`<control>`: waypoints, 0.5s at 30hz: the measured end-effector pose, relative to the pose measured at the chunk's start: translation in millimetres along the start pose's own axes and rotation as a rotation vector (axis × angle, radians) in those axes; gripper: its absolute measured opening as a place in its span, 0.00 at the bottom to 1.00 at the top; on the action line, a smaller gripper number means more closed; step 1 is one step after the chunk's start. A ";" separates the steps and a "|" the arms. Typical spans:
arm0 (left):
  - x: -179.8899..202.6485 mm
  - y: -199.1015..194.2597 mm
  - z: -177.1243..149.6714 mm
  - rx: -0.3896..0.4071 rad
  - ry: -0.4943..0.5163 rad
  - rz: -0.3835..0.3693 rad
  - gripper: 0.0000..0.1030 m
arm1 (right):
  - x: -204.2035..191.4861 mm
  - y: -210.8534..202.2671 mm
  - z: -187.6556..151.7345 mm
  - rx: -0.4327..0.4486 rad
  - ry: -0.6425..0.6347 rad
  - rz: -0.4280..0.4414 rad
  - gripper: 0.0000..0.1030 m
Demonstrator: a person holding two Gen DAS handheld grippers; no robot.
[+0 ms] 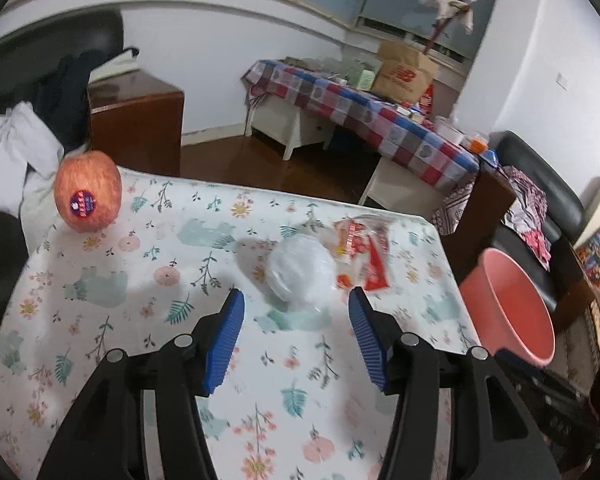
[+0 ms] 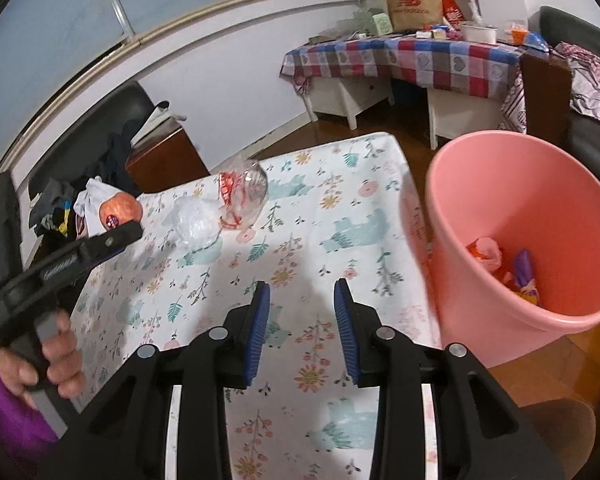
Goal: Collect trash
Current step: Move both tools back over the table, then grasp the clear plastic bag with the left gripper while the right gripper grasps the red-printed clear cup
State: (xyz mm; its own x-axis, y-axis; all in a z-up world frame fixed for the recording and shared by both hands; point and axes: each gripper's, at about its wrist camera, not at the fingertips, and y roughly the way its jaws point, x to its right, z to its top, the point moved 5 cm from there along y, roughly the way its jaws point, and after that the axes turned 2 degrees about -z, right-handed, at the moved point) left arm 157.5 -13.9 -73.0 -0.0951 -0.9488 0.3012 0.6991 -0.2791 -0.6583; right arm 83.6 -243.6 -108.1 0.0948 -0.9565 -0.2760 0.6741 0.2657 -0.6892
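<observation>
Left wrist view first: the left gripper (image 1: 296, 304) stands wide, blue pads well apart, nothing between them, and it is lined up on the crumpled clear plastic ball (image 1: 302, 274) just ahead on the flowered table (image 1: 100, 320). Just beyond the ball, touching or nearly so, lies the red and clear wrapper (image 1: 362, 254). Those look like the 2 pieces of trash left on the cloth. Off at the far left corner sits the apple (image 1: 87, 192), sticker on, whole; I'd judge that is not trash.

Over to the right wrist view: the right gripper (image 2: 302, 300) hangs narrower, jaws partly apart with only tablecloth showing between the pads, so it carries nothing. Beside the table's right edge stands the pink bin (image 2: 452, 240), and inside it a few bright scraps (image 2: 500, 264) already lie at the bottom, at least 2 by colour, though I cannot tell exactly what they are. A hand (image 2: 52, 356) at the left grips the other tool's handle.

So, part done: some in the bin, 2 pieces to go, the ball likely next.
</observation>
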 end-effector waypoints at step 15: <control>-3.8 72.3 7.5 -0.088 -0.075 -0.042 0.48 | -19.8 41.9 24.0 -0.037 0.015 0.055 0.35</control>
State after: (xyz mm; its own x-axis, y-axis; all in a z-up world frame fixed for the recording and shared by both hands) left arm 213.6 -29.3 -116.6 -0.0676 -0.9233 0.3780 0.6303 -0.3332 -0.7012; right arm 127.6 -216.4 -115.5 0.1195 -0.9384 -0.3243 0.6408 0.3224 -0.6968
